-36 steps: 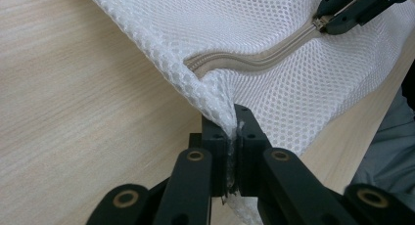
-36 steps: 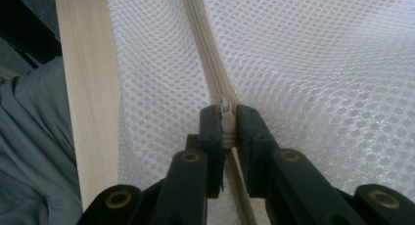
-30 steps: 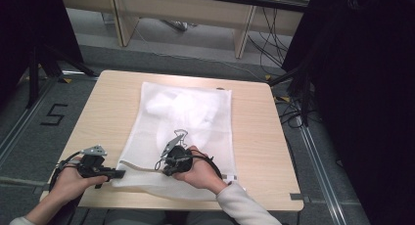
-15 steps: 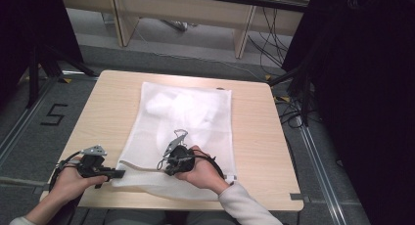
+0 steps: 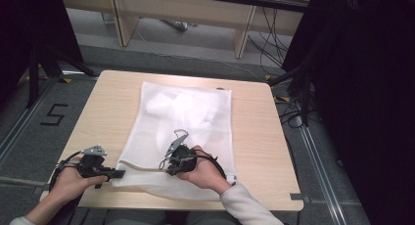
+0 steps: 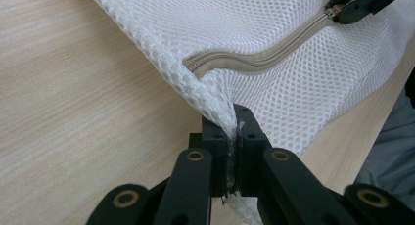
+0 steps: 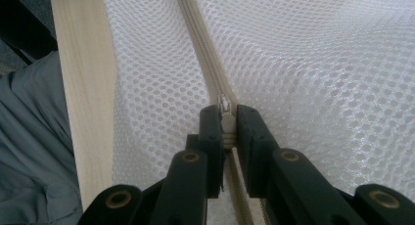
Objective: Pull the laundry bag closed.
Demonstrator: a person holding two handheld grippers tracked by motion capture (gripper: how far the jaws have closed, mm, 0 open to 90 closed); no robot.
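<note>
My left tool (image 6: pixel 234 137) is clamped on a corner of the white mesh zip bag (image 5: pixel 191 122); my right tool (image 7: pixel 226 124) pinches its small metal zipper pull (image 7: pixel 224 105). I judge I'm mid-zip; next calls for a steady draw along the beige zipper (image 6: pixel 264 56), corner held taut on the pale wooden counter (image 5: pixel 254 137).

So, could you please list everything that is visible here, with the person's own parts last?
mesh bag: one, white, flat on the table, holding something white inside
zipper: one, beige, along the bag's near edge
zipper pull: one, metal, between the right tool's jaws
table: one, light wood, under the bag
number 5 mark: one, black, on the floor to the left
cables: several, black, on the floor to the right
left tool: one, black, shut on the bag's corner
right tool: one, black, shut on the pull
</note>
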